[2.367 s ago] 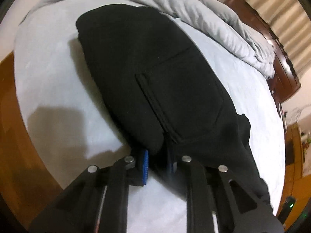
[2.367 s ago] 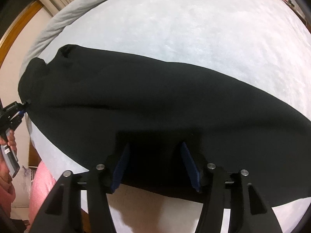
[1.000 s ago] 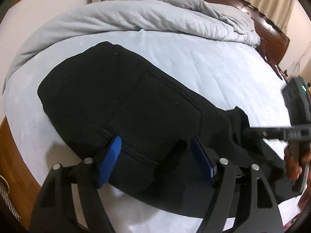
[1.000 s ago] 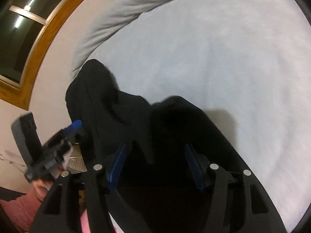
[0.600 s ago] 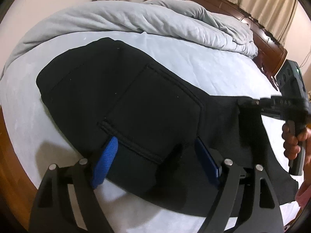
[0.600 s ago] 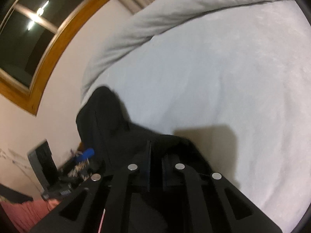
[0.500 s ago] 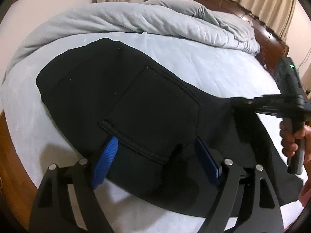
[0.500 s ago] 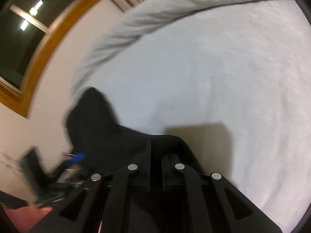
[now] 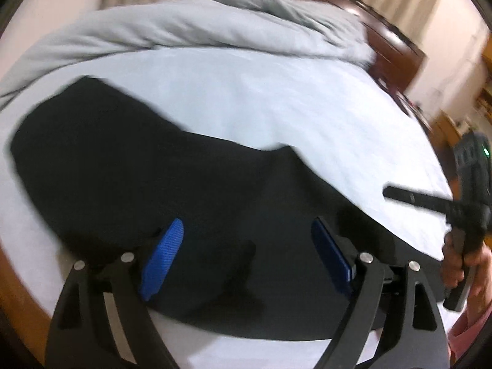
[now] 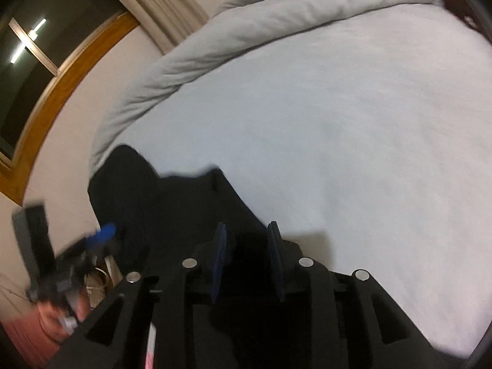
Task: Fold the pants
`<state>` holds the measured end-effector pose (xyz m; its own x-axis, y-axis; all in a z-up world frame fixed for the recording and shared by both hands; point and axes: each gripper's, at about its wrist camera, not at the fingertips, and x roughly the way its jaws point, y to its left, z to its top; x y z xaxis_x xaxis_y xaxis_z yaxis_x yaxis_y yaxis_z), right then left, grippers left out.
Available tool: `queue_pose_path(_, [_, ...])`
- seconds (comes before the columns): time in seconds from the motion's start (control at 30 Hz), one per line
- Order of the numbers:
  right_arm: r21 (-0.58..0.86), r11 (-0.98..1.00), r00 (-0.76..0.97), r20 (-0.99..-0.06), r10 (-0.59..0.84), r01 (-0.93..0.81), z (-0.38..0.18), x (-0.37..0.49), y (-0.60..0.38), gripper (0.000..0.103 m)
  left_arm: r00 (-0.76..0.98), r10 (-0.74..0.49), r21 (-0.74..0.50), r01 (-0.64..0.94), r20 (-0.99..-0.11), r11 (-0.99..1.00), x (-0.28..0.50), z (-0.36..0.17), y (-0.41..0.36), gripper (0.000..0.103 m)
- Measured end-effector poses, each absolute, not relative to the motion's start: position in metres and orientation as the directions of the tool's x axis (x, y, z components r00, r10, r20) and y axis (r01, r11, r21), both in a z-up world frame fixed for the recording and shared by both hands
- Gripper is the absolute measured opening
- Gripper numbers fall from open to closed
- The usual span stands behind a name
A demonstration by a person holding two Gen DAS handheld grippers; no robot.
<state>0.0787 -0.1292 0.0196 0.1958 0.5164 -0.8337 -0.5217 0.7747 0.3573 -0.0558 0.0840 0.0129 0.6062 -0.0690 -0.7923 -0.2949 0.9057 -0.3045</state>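
The black pants (image 9: 160,184) lie on the pale bed sheet (image 9: 292,98), with one part folded over onto the rest. My left gripper (image 9: 246,246) is open wide just above the near edge of the pants, holding nothing. My right gripper (image 10: 247,243) has its jaws a little apart over the black cloth (image 10: 184,203); nothing is pinched between them. In the left wrist view the right gripper (image 9: 409,198) shows at the far right, off the pants, over the sheet. In the right wrist view the left gripper (image 10: 101,235) shows blurred at lower left.
A grey duvet (image 9: 200,27) is bunched along the far side of the bed. A dark wooden headboard (image 9: 396,49) stands at the back right. A wood-framed window (image 10: 40,70) and curtains are on the left wall. The wooden bed frame (image 9: 12,283) runs along the near left.
My right gripper, shut on the pants leg half a second ago, has opened a little and let the cloth drop onto the rest. My left gripper stays open, shifted slightly.
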Motion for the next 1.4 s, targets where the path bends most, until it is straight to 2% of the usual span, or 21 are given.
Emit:
queue_pose_path(0.13, [0.291,0.824,0.198,-0.882,0.428,-0.485,0.007,0.037,-0.173,0.029,0.564,-0.180,-0.352,-0.213,-0.806,0.911,-0.030,0.000,0.046,0.085])
queue_pose_path(0.27, [0.296,0.852,0.162,-0.904,0.396,-0.432,-0.022,0.028,-0.193,0.029,0.500,-0.154,-0.296,-0.217,-0.852,0.930,-0.010,-0.027,0.030,0.085])
queue_pose_path(0.33, [0.302,0.873,0.153,-0.911,0.382,-0.383,-0.043,0.038,-0.202,0.020,0.470,-0.147,-0.284,-0.235,-0.870,0.930,-0.003,-0.043,0.033,0.085])
queue_pose_path(0.4, [0.365,0.873,0.147,-0.892,0.427,-0.322,-0.053,0.049,-0.215,0.015,0.455,-0.121,-0.246,-0.225,-0.882,0.943,0.000,-0.044,0.029,0.085])
queue_pose_path(0.5, [0.447,0.858,0.136,-0.862,0.489,-0.255,-0.055,0.059,-0.230,0.011,0.438,-0.101,-0.226,-0.242,-0.893,0.944,0.002,-0.042,0.025,0.085])
queue_pose_path(0.57, [0.445,0.861,0.155,-0.859,0.488,-0.246,-0.044,0.053,-0.238,0.017,0.441,-0.082,-0.212,-0.254,-0.894,0.944,-0.001,-0.035,0.018,0.084])
queue_pose_path(0.63, [0.402,0.882,0.195,-0.871,0.452,-0.248,-0.031,0.040,-0.253,0.043,0.448,-0.065,-0.188,-0.235,-0.892,0.954,-0.008,-0.025,0.004,0.084])
queue_pose_path(0.67, [0.389,0.889,0.215,-0.872,0.440,-0.243,-0.024,0.032,-0.263,0.046,0.455,-0.070,-0.186,-0.216,-0.888,0.958,-0.011,-0.021,-0.003,0.084])
queue_pose_path(0.83, [0.305,0.948,0.256,-0.913,0.319,-0.093,-0.004,-0.014,-0.346,0.048,0.434,-0.150,-0.224,-0.124,-0.888,0.967,-0.026,-0.018,-0.052,0.085])
queue_pose_path(0.97, [0.322,0.945,0.251,-0.920,0.300,0.052,-0.004,-0.045,-0.418,0.051,0.431,-0.172,-0.221,-0.068,-0.886,0.973,-0.032,-0.024,-0.089,0.085])
queue_pose_path(1.1, [0.386,0.905,0.255,-0.906,0.336,0.178,-0.016,-0.064,-0.474,0.054,0.413,-0.182,-0.223,-0.054,-0.892,0.973,-0.033,-0.035,-0.113,0.089])
queue_pose_path(1.27, [0.457,0.855,0.326,-0.870,0.370,0.248,-0.037,-0.055,-0.494,0.057,0.415,-0.131,-0.164,-0.043,-0.900,0.986,-0.028,-0.041,-0.125,0.090])
queue_pose_path(1.4, [0.605,0.736,0.425,-0.777,0.464,0.303,-0.055,-0.043,-0.511,0.058,0.410,-0.138,-0.173,-0.048,-0.902,0.984,-0.025,-0.038,-0.121,0.090])
